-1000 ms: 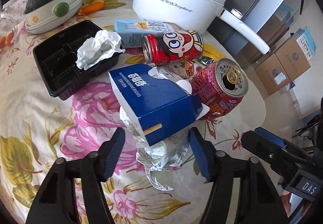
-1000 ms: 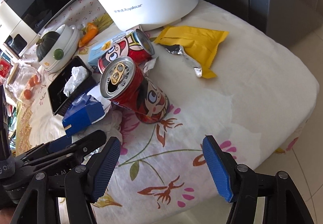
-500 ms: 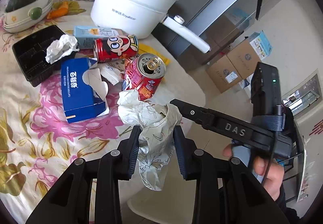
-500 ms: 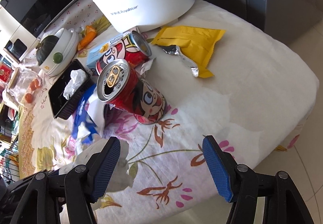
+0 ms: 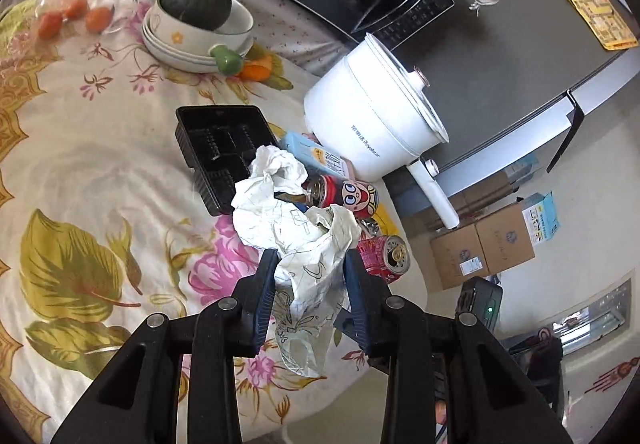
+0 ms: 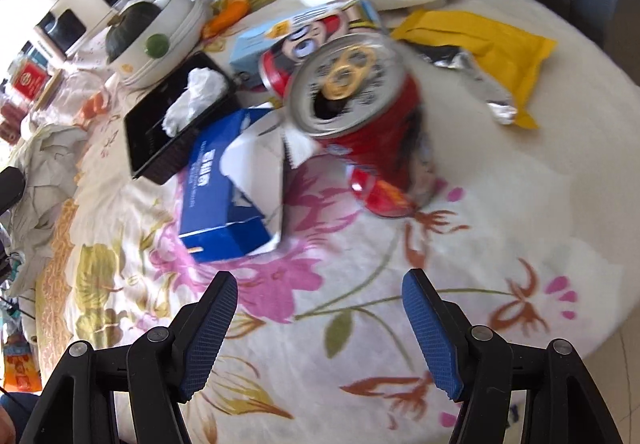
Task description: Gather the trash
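Currently held: one crumpled paper wrapper (image 5: 308, 244), pinched between the pads of my left gripper (image 5: 310, 292) and lifted above the floral tablecloth (image 5: 100, 171) — jaws closed down on it, paper spilling above and below them. My right gripper (image 6: 320, 328) is spread wide with nothing between its fingers. Outstanding items: upright red can (image 6: 368, 131), straight ahead of the right gripper and nearer to it than to the left, long axis vertical; blue carton (image 6: 224, 195) just beside the can on its left; second red can (image 5: 344, 193) lying on its side; yellow packet (image 6: 488, 51) beyond. By my judgement, the upright can falls to the right hand — approach straight on.
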Demonstrator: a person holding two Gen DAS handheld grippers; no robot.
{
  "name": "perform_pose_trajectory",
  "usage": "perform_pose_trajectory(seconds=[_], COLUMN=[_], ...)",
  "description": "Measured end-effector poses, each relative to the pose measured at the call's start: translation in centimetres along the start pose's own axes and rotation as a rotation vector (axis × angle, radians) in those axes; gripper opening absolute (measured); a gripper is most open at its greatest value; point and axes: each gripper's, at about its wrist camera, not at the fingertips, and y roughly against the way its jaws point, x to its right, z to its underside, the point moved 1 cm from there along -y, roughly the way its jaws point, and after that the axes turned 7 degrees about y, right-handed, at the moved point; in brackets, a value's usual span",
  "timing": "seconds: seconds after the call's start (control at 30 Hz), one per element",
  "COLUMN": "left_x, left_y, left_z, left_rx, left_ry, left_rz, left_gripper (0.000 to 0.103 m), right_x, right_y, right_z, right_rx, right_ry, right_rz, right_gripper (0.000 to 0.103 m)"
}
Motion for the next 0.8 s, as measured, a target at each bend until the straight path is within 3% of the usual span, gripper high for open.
perform_pose_trajectory(seconds=[0.13,0.23,0.37,0.5,0.6,0.67,0.7,0.73,0.8], left_x=[-0.2,-0.4,-0.6,-0.5,-0.5,-0.7,-0.9,-1.0,-1.2], left_y=[-0.2,-0.3,-0.2,-0.3,-0.6,-0.8,-0.9,-0.9,-1.1], left_z=[0.4,0.4,0.3,0.3,0.3,0.2,0.1,0.0,-0.2], left_rx=[-0.028,-0.04,-0.039,-0.034,-0.032,-0.03,-0.028,-0.027,-0.03], left_ry=[0.009,0.02,0.022,0.014,0.002,0.007,0.012,0.015,0.021], left_rz=[0.014,0.022,0.019,0.002,-0.02,-0.033,-0.037,-0.043,-0.051], left_gripper=[0.036,0.036,0.036,0.036,0.037,0.036,0.036,0.036,0.037], right_x=[0.2,0.9,0.6,-1.5,-2.9,-2.8,-2.4,-2.0,-1.4], right_y=[-2.4,-2.7,-3.2,-3.9,-4.4,-4.5,-4.5,-4.7,-4.5], right_z=[-0.9,-1.8,-2.5,-2.4,-2.1,-2.1,-2.1,-2.0,-1.6], right_rx=[-0.014,0.027,0.072,0.077,0.088,0.087,0.078,0.061,0.052], right_ry=[-0.059,-0.125,-0.117,0.01,0.097,0.079,0.055,0.024,-0.032], right_rz=[-0.083,-0.132,-0.11,-0.034,0.036,0.019,0.002,-0.018,-0.06], right_gripper=[0.078,0.084,0.084,0.084,0.063,0.035,0.025,0.004,0.004])
